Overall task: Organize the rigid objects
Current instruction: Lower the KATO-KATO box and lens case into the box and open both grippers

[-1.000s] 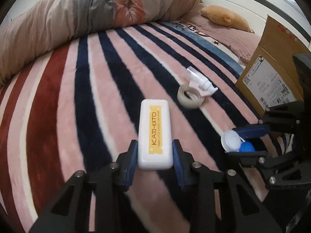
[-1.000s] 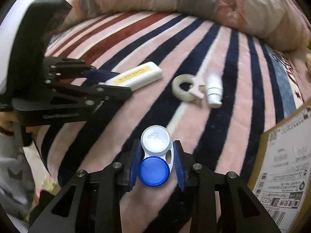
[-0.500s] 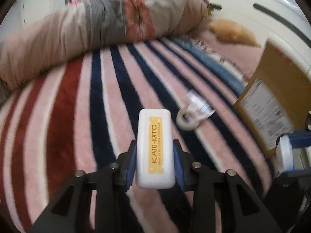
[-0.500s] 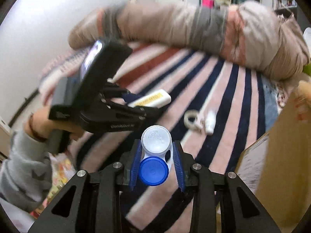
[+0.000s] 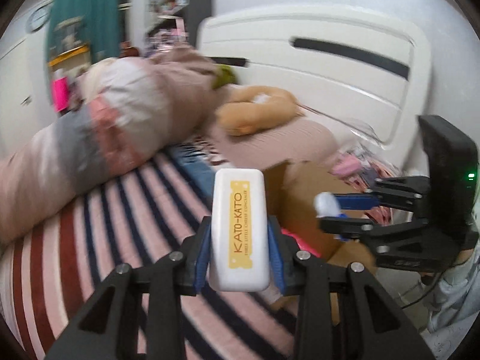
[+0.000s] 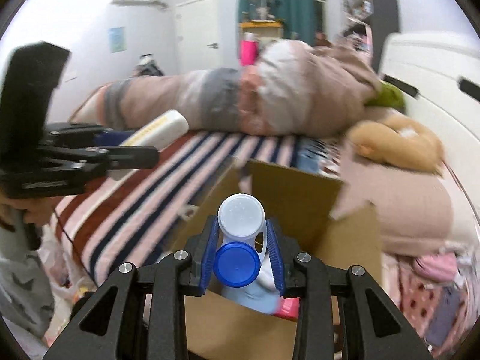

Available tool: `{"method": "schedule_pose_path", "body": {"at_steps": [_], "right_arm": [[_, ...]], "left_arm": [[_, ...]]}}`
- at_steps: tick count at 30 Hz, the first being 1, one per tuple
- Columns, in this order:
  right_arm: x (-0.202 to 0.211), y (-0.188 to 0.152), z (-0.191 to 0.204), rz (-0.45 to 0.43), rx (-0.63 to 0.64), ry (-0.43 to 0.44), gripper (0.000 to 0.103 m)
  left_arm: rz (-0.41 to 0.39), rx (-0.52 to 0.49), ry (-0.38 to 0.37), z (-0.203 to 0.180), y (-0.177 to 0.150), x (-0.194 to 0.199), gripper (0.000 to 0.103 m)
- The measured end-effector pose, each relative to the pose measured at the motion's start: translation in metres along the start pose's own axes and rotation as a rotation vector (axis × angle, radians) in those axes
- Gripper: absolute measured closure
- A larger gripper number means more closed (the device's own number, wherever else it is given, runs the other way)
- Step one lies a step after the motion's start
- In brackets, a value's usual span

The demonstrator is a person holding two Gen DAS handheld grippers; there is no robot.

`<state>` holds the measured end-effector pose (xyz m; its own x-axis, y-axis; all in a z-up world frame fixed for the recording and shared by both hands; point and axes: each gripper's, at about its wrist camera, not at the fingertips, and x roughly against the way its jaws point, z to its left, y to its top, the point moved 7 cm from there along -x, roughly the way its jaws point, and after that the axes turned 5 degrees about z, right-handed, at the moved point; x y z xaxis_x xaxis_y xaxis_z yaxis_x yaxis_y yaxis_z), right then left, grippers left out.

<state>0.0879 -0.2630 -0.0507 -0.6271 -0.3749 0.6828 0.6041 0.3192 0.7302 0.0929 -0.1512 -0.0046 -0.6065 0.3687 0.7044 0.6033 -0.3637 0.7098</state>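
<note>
Both tools have risen from the bed (image 5: 99, 219): left tool (image 5: 239, 240) grips the white case (image 5: 239, 228), right tool (image 6: 243, 258) the lens case (image 6: 240, 237), now above the cardboard box (image 6: 300, 198), ready for dropping.

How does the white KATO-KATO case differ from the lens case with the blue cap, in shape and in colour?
The KATO-KATO case is one rounded white block with a yellow label; the lens case has two round caps, one white and one blue. The left tongs hold the first, the right tongs the second. Both are held lifted, clamped at the sides.
</note>
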Motion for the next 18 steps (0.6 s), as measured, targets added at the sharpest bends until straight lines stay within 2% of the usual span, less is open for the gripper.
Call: {"method": "schedule_pose_path", "body": {"at_steps": [2,5,9,11,13,15,18], "right_arm": [[-0.008,-0.012,-0.023,0.033,-0.034,-0.025,0.075],[-0.017,-0.026,-0.042,0.075,-0.062,-0.013,0.075],[-0.026,-0.038,-0.054,0.112,-0.062,-0.009,0.074],[-0.030,-0.043,-0.058,0.127,-0.058,-0.015,0.074],[-0.030,-0.047,-0.058,0.134,-0.058,-0.019,0.069],[-0.031,-0.046,-0.061,0.125,-0.062,-0.019,0.059],[-0.028,-0.045,-0.060,0.118,-0.063,-0.024,0.059]], "left_arm": [[0.049,-0.037,-0.007,-0.022,0.009,-0.026,0.071],[0.133,-0.055,-0.004,-0.037,0.012,-0.059,0.071],[0.223,-0.085,0.062,-0.045,0.006,-0.094,0.071],[0.228,-0.086,0.081,-0.046,0.005,-0.098,0.068],[0.223,-0.079,0.083,-0.044,0.006,-0.098,0.057],[0.209,-0.065,0.088,-0.041,0.008,-0.094,0.051],[0.184,-0.039,0.090,-0.033,0.008,-0.083,0.051]]}}
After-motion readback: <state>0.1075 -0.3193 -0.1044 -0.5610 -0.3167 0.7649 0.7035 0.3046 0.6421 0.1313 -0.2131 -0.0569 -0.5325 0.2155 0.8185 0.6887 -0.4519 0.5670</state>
